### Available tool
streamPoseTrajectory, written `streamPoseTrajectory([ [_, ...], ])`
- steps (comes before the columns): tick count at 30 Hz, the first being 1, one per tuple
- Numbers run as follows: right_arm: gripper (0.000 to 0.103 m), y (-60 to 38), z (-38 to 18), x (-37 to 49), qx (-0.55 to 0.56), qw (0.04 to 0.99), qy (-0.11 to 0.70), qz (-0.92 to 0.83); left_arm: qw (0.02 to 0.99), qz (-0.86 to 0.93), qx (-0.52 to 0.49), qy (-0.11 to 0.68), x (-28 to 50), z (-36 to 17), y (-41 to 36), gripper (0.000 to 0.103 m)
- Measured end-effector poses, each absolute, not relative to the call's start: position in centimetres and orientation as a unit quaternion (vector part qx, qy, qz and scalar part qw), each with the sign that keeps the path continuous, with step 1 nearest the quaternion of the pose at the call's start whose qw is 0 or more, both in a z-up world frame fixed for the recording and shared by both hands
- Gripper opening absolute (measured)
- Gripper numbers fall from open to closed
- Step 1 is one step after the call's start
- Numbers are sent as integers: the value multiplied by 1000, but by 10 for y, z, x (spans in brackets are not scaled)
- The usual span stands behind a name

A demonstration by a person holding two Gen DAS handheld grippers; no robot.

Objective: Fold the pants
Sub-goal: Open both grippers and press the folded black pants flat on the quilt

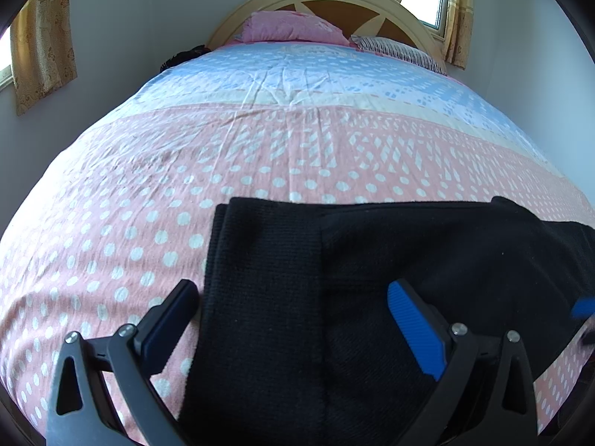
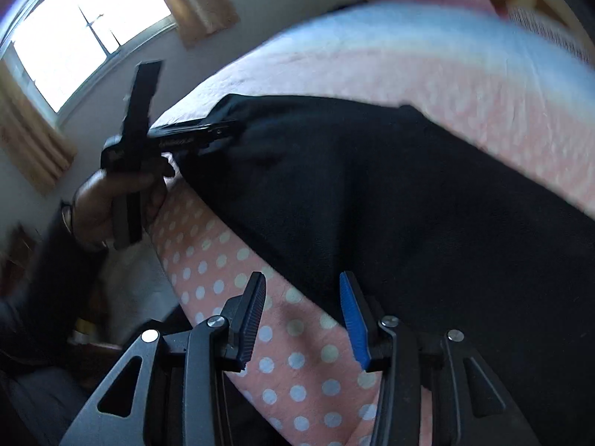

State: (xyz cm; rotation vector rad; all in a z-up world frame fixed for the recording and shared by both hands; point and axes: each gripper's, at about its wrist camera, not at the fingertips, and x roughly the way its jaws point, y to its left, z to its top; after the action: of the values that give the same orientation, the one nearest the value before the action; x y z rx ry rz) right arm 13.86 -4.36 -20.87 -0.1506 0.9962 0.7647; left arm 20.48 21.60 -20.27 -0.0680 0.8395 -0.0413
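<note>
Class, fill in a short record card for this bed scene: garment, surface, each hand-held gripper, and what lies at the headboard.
garment: black pants, lying folded on the bed
surface: pink and blue dotted bedsheet
left hand-held gripper: open, jaws astride the pants' edge
right hand-held gripper: open, nothing between its jaws, above the sheet beside the pants
headboard end: pink pillow, striped pillow
</note>
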Motion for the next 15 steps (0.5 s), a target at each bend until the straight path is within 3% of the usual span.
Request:
streamPoseTrajectory([
  [6, 45, -52, -194, 147, -26, 829, 432, 354, 914, -9, -45, 403, 203, -201, 220, 103],
  [10, 45, -24, -216, 154, -33, 801, 474, 364, 915, -7, -38, 402, 202, -202, 218, 103],
  [15, 46, -39, -203, 143, -21, 814, 456, 359, 916, -9, -47, 398, 200, -201, 221, 103],
])
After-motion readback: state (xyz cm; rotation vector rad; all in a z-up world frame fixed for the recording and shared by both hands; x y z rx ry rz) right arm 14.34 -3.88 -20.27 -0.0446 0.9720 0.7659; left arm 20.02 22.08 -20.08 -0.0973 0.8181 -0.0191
